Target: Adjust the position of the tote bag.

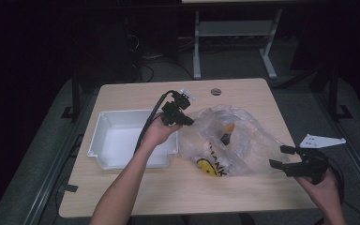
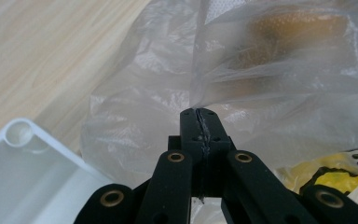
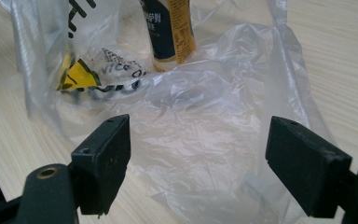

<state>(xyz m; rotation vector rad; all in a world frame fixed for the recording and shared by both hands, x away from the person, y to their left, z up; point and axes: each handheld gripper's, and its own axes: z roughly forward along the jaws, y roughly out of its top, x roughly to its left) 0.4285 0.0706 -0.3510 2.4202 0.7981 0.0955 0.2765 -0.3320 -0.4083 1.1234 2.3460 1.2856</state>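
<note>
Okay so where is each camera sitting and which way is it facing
High view: above the person's side, looking forward and down on the table; both forearms show.
Left gripper view: rides the left gripper, facing the plastic bag it pinches beside the white tray.
Right gripper view: rides the open right gripper, facing the bag.
All share the bag.

Looking like a lab or test room: a small wood-top bench [image 1: 136,96] is standing on grey carpet in dim surroundings. Cables [image 1: 143,58] are trailing across the floor behind it, beside a metal-framed desk base [image 1: 234,28].
</note>
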